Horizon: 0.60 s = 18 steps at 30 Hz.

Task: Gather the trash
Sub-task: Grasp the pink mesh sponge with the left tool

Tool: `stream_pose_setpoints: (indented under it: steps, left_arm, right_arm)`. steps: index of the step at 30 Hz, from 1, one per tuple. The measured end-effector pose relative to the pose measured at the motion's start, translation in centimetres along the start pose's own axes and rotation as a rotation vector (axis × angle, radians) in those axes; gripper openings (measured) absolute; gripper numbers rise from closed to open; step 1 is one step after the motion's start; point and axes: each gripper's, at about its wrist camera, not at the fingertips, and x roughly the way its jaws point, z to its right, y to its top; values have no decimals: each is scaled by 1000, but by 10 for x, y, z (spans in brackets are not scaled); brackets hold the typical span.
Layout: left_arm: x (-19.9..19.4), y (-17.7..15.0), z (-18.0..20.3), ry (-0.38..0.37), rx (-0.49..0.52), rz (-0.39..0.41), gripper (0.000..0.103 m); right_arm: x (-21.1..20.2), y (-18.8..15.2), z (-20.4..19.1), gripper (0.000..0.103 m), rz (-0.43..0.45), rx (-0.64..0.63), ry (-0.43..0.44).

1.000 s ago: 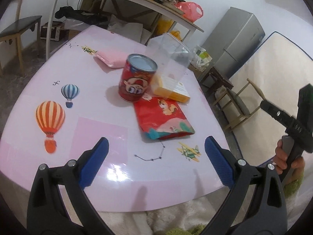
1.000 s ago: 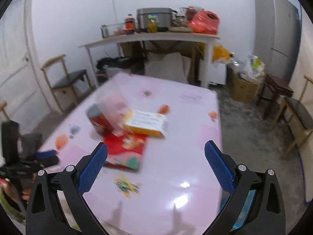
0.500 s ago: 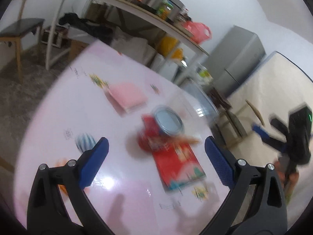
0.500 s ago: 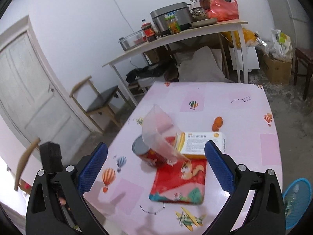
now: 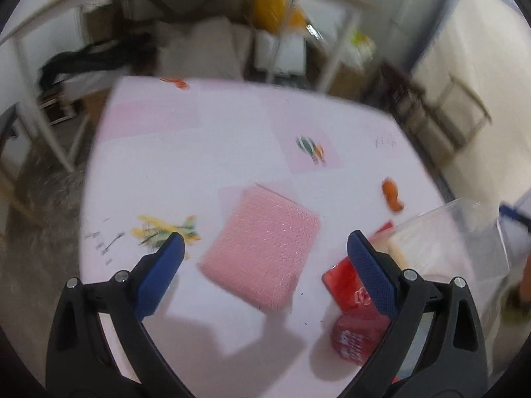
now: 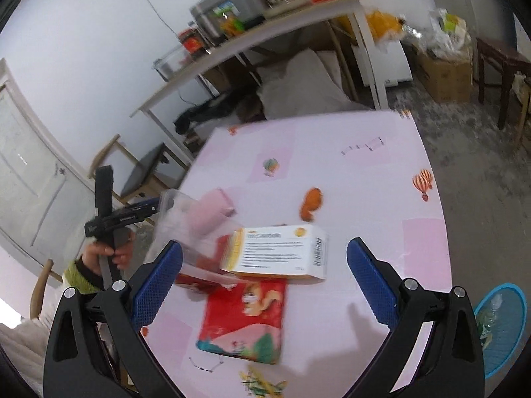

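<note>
On the pink table (image 5: 232,152) lies a pink bubble-wrap pouch (image 5: 262,248), and my left gripper (image 5: 265,237) hovers open right over it, holding nothing. To its right are a red can (image 5: 360,338), a red snack bag (image 5: 345,282), a tipped clear plastic container (image 5: 458,229) and a small orange scrap (image 5: 391,195). In the right wrist view my right gripper (image 6: 265,247) is open and empty above a white-and-orange box (image 6: 282,252) resting on the red snack bag (image 6: 245,321). The clear container (image 6: 186,225), the pink pouch (image 6: 212,212) and the orange scrap (image 6: 312,204) lie beyond.
A hand (image 6: 103,252) holds the left gripper's handle at the table's left edge. A blue basket (image 6: 504,325) stands on the floor at the right. A long shelf table (image 6: 265,30) with jars and a cooker, chairs and boxes stand behind.
The left gripper has swung in over the table and now sits above the pink pouch. The right gripper has come lower and nearer to the box and snack bag. Both stay open.
</note>
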Motion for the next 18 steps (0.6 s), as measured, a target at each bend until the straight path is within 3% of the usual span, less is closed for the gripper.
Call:
stream_pose_setpoints:
  steps: [8,14,18]
  left_arm:
    - [59,11,7,-21,124,-142,94]
    - [87,7,10,35,159,-255,94]
    - [87,2,7,58,135,-232,91]
  right_arm:
    - [39,3,31,96,-85,34,18]
    - [49,8,37,96,-100,36,39]
    - [50,9,36,96,-102,29,56]
